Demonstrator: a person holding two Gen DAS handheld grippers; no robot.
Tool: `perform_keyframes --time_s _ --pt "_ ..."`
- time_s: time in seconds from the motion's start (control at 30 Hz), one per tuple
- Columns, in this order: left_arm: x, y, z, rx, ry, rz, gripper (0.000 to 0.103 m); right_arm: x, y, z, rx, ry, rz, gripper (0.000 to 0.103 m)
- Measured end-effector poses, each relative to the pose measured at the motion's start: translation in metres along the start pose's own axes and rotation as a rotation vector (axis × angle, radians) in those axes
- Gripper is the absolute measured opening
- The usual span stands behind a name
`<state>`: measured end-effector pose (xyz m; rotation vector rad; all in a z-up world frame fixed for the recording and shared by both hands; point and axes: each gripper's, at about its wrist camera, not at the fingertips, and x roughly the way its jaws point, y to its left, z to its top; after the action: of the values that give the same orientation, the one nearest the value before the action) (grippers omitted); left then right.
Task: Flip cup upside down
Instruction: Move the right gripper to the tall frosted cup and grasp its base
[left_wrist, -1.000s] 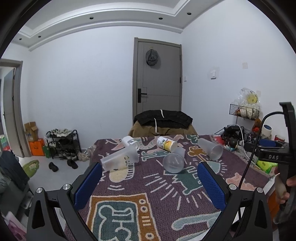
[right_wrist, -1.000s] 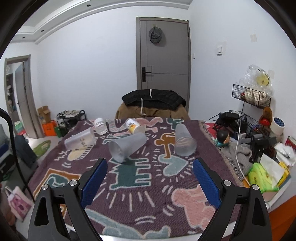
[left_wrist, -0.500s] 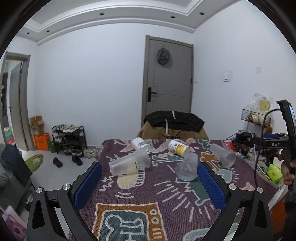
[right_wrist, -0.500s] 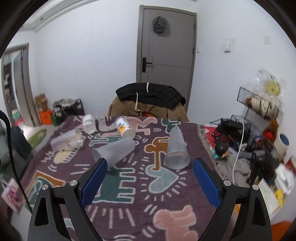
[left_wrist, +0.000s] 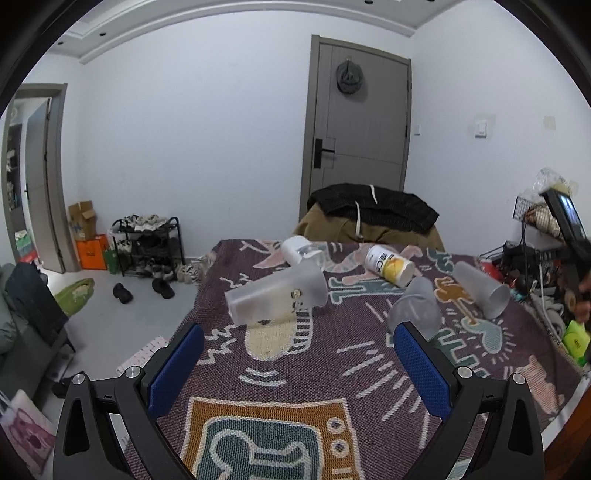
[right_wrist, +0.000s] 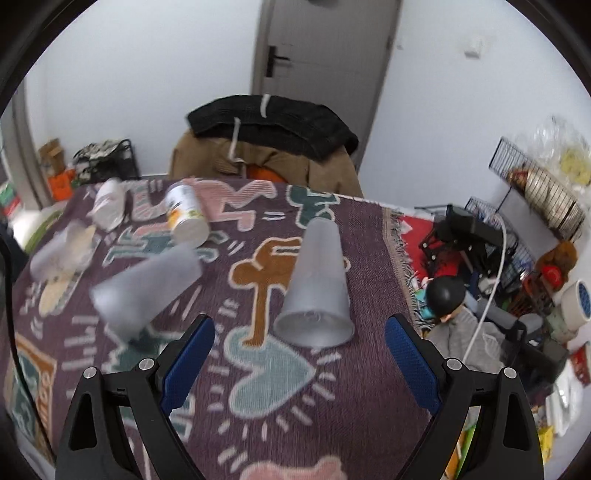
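Cup (right_wrist: 317, 291) sideways, neighbouring cup (right_wrist: 144, 291) motion-blurred.

The table (left_wrist: 332, 373) is covered by a purple patterned cloth (right_wrist: 332, 417) with cartoon figures. Five containers lie on their sides on it: a large frosted cup (left_wrist: 277, 295) at left, a small white bottle (left_wrist: 301, 251) and a yellow-labelled can (left_wrist: 388, 266) at the far edge, a frosted cup (left_wrist: 417, 310) mid-table, and another (right_wrist: 317, 288) at right.
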<state>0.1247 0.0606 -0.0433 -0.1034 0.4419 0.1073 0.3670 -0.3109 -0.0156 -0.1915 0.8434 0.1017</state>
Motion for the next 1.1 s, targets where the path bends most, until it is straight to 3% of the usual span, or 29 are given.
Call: perform_keyframes --time_s 0.1,0.4,0.47,0.93,1.03,1.1 --pt "0.015 -0.003 0.0 0.002 0.01 0.005 0.103 0.021 0.001 0.012 -0.025 0.029 -0.031 0.094" --pt "0.059 -0.02 0.006 0.065 0.058 0.012 0.103 0.094 -0.004 0.02 0.02 0.176 0.033 0.094" --pt "0.067 -0.02 0.01 0.057 0.07 0.001 0.103 0.107 -0.004 0.022 0.016 0.198 0.008 0.094" --pt "0.104 -0.011 0.031 0.03 0.1 0.039 0.103 0.165 -0.016 0.026 0.033 0.371 0.013 0.093" --pt "0.104 -0.012 0.03 0.049 0.108 0.034 0.103 0.175 -0.021 0.02 0.066 0.42 0.021 0.076" --pt "0.099 -0.014 0.03 0.065 0.105 0.03 0.103 0.175 -0.02 0.02 0.072 0.407 0.028 0.076"
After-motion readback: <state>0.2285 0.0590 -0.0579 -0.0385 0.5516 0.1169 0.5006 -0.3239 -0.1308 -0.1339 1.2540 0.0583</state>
